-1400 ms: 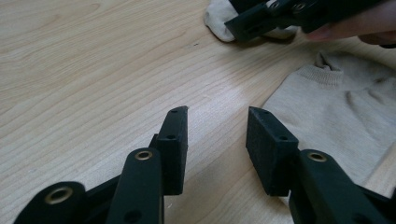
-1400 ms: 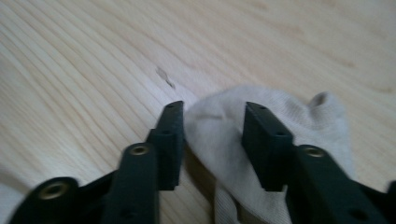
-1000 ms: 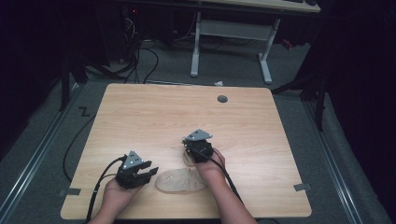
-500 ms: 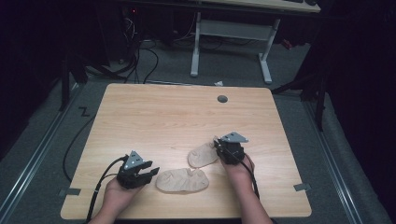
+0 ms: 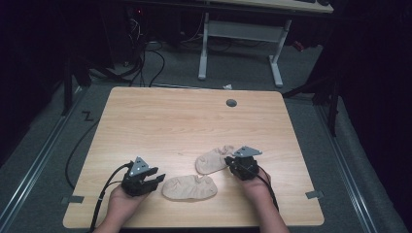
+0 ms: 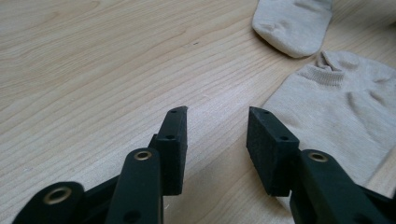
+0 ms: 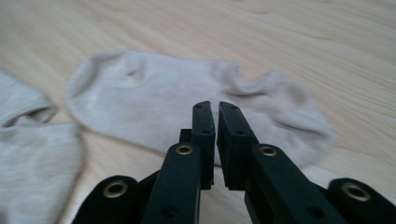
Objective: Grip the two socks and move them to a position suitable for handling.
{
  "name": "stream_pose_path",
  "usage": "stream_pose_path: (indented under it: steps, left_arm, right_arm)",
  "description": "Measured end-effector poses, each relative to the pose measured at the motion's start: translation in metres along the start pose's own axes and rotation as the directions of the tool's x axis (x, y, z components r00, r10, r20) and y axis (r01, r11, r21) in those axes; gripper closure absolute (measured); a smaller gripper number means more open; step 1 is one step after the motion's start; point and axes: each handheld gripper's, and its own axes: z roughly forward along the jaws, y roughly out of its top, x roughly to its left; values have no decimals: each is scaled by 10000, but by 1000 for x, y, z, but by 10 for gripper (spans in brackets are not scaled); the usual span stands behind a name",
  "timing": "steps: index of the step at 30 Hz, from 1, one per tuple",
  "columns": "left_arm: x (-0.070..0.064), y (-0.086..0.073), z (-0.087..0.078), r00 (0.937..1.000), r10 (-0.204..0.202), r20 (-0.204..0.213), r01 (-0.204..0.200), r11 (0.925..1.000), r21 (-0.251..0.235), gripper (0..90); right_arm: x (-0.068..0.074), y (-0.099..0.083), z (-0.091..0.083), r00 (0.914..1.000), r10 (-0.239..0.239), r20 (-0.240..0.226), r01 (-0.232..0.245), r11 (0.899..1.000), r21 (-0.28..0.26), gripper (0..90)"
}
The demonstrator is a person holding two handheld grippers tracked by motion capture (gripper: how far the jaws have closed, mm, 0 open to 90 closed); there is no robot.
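While two soft beige knit socks (image 5: 190, 187) (image 5: 212, 160) lie near the bench's front edge, left gripper (image 5: 156, 180) gapes beside one; right gripper (image 5: 228, 160) pinches the other's edge.

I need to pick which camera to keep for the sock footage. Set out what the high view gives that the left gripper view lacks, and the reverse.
High view alone: the whole table, its grey cable port, both hands, the left tool, the right tool at the farther sock, and the floor and desk frame behind.

Left gripper view alone: a close look at the left tool, its jaws apart over bare wood, and the ribbed cuff of the nearer sock.

Shared: the wooden top and both beige socks lying on it.
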Motion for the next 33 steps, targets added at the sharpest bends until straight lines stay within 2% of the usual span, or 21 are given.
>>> stream_pose_path:
  steps: [2, 5, 8, 12, 14, 15, 16, 17, 20, 22, 23, 25, 26, 28, 31, 33]
  left_arm:
    - [0, 0, -1, 10000, -27, -17, 27, 10000, -24, 598]
    - [0, 1, -3, 10000, 14, -19, -15, 9999, -104, 606]
    - [0, 2, -5, 9999, 80, -68, -81, 9998, -189, 617]
    - [3, 2, -3, 9999, 75, -94, -77, 9998, -199, 621]
    - [4, 3, 0, 9999, 108, -110, -110, 9998, -155, 611]
    - [5, 3, 1, 9999, 73, -121, -75, 9998, -167, 605]
    - [6, 4, 3, 9999, 21, -111, -23, 9998, -179, 598]
    - [7, 4, 5, 9998, 8, -176, -11, 9998, -173, 594]
    - [9, 6, 11, 9997, -130, -198, 127, 9998, -138, 585]
    - [9, 8, 17, 9993, -382, -40, 381, 9992, -134, 570]
    - [8, 11, 19, 9988, -479, 18, 479, 9986, -227, 566]
    - [7, 17, 24, 9986, -527, -10, 527, 9979, -365, 563]
    - [6, 20, 27, 9987, -498, -57, 496, 9982, -345, 556]
    - [5, 27, 33, 9990, -436, -136, 430, 9983, -405, 555]
    - [6, 38, 44, 9982, -587, -86, 582, 9967, -561, 557]
    - [7, 44, 52, 9976, -689, -77, 684, 9963, -511, 559]
  right_arm:
    - [8, 2, 4, 9995, -214, -212, 217, 9997, 146, 874]
    - [19, 4, 14, 9991, -425, -47, 427, 9976, 545, 900]
    - [28, 7, 26, 9993, -373, -28, 374, 9966, 739, 900]
    - [46, 17, 39, 9973, -608, -414, 630, 9966, 525, 900]
    - [59, 26, 49, 9930, -780, -890, 819, 9958, 413, 897]
    - [64, 30, 52, 9894, -1048, -1009, 1095, 9931, 424, 870]
    - [66, 34, 52, 9879, -1284, -865, 1325, 9902, 436, 863]
    - [65, 38, 46, 9887, -1390, -570, 1402, 9899, 186, 864]
    - [47, 38, 27, 9973, -730, -73, 727, 9966, -387, 852]
    - [33, 26, 17, 9994, -301, 175, 306, 9989, -341, 820]
    - [31, 21, 15, 9993, -233, 302, 240, 9995, -228, 811]
    - [24, 10, 9, 9985, -194, 509, 196, 9998, -44, 789]
    - [19, 6, 5, 9985, 65, 535, -62, 10000, -49, 789]
    - [15, 2, 3, 9984, 345, 436, -344, 9994, -38, 799]
    - [13, 3, 11, 9959, 234, 876, -260, 9993, 284, 861]
    - [11, 4, 20, 9959, 156, 896, -199, 9987, 469, 885]
